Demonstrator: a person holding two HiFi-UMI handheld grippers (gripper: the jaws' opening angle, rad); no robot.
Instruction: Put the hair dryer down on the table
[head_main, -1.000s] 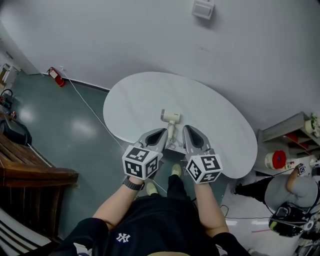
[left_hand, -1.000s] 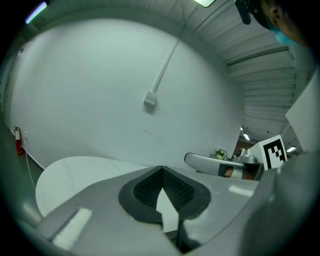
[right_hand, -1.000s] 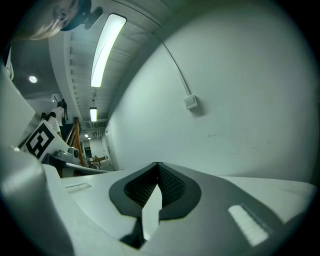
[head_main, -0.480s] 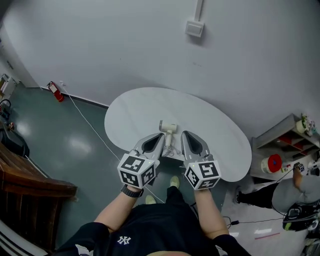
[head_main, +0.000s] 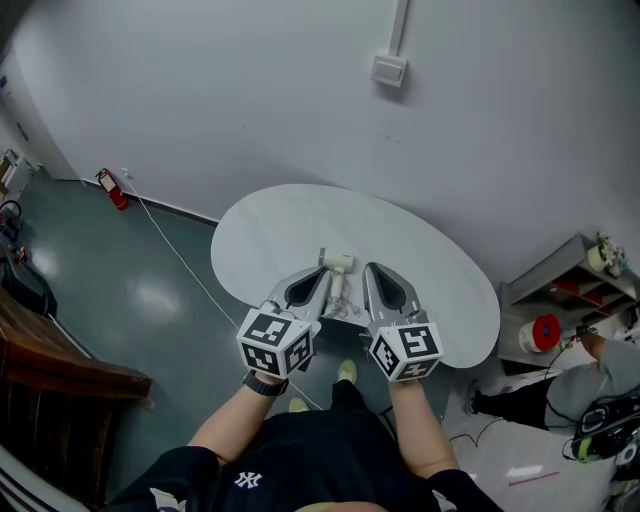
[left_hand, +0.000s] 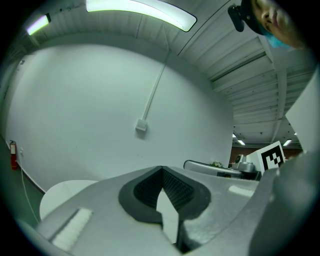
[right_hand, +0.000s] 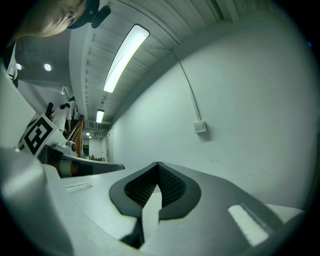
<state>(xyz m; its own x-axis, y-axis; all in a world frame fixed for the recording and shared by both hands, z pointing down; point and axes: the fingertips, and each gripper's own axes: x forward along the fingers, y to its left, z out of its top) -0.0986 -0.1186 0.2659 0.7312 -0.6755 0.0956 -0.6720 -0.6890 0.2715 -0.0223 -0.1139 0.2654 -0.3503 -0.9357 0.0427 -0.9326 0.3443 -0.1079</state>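
Note:
A cream hair dryer (head_main: 337, 264) lies on the white oval table (head_main: 270, 225), near its front edge, with its handle toward me and its cord trailing by the rim. My left gripper (head_main: 319, 273) and right gripper (head_main: 369, 268) hover side by side just in front of it, one on each side of the handle, apart from it. In the left gripper view the left gripper (left_hand: 162, 170) is shut and empty, aimed up at the wall. The right gripper (right_hand: 157, 165) looks the same in its own view. Neither gripper view shows the hair dryer.
A red fire extinguisher (head_main: 111, 187) stands by the wall at left, with a white cable running across the floor. A wooden bench (head_main: 55, 372) is at the left. A shelf (head_main: 560, 280) and a seated person (head_main: 600, 375) are at the right.
The head view has tilted up, so table and hair dryer sit lower and smaller. Both grippers stay shut and side by side; the hair dryer has not moved on the table.

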